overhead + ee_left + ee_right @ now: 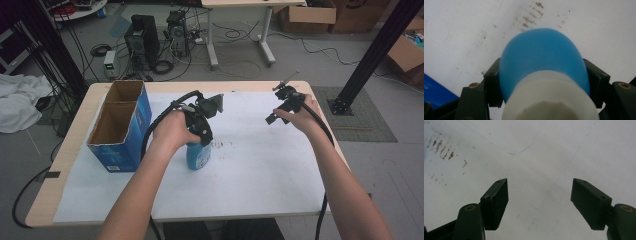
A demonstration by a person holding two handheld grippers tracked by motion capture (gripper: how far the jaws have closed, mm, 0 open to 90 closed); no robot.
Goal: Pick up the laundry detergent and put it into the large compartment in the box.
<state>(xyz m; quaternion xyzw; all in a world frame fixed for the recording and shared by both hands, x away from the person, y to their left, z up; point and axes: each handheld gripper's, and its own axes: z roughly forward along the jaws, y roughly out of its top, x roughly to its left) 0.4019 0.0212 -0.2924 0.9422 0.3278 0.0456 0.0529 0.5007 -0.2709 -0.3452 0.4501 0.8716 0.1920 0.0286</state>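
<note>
Blue bottle (198, 156) with a white cap, upright on the white sheet (260, 165) near the middle of the table (75, 135), a little to the left. Clamped at its shoulder from above by the left gripper (202, 136), both black jaws pressed against the blue sides just below the cap; seen close in the left gripper view as a rounded blue body (544, 60) wedged between the jaws, cap at the bottom of that view. Left hand (172, 131) wrapped around the gripper's handle, black cable looping up and back over the wrist.

Just left of the bottle, an open blue cardboard box (122, 125), two compartments, brown inside, standing on the sheet's left edge. Brown smudges (222, 145) on the sheet just right of the bottle.

Well apart to the right, the right gripper (272, 117) held in the right hand (300, 112) above the sheet, jaws spread wide, nothing between them; in the right gripper view (539, 202) just bare sheet under them.
</note>
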